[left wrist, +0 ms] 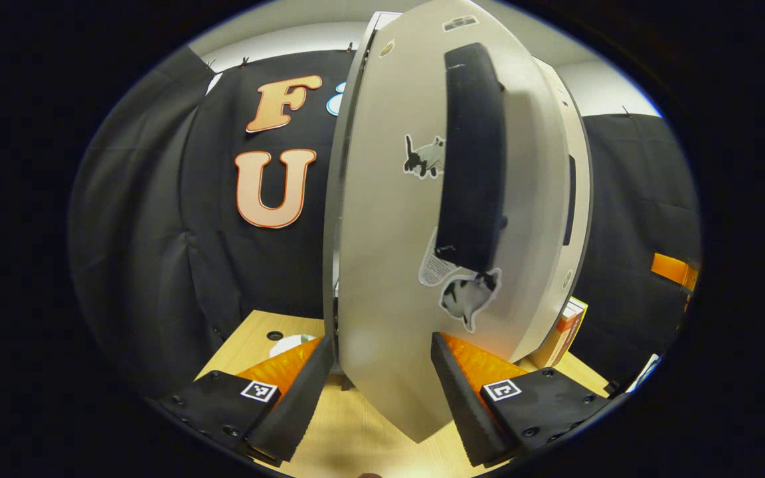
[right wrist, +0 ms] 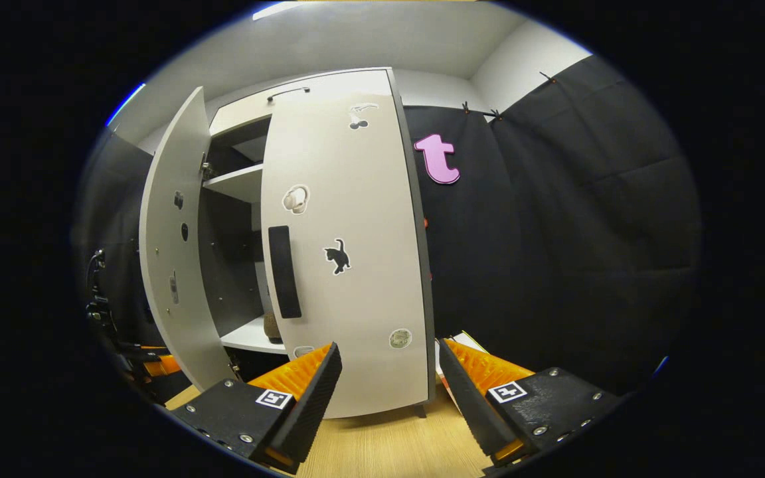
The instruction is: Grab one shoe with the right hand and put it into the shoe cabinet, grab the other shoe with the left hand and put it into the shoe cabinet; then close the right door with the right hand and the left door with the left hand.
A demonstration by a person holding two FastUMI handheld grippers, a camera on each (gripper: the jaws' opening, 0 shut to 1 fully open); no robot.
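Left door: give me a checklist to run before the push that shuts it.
1. Right door closed: ok, looks shut.
2. Left door still open: ok, swung out.
3. Left gripper at the left door: ok, fingers straddle its lower edge, not pressing.
4. Right gripper out of the way: ok, open, facing the right door.
5. Shoes inside the cabinet: cannot tell, interior mostly hidden.
6. Nothing in the door's swing: cannot tell.

left door ajar (blocking), gap beside right door

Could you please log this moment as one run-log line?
right door: closed | left door: ajar | left gripper: open, straddling left door edge | right gripper: open, free
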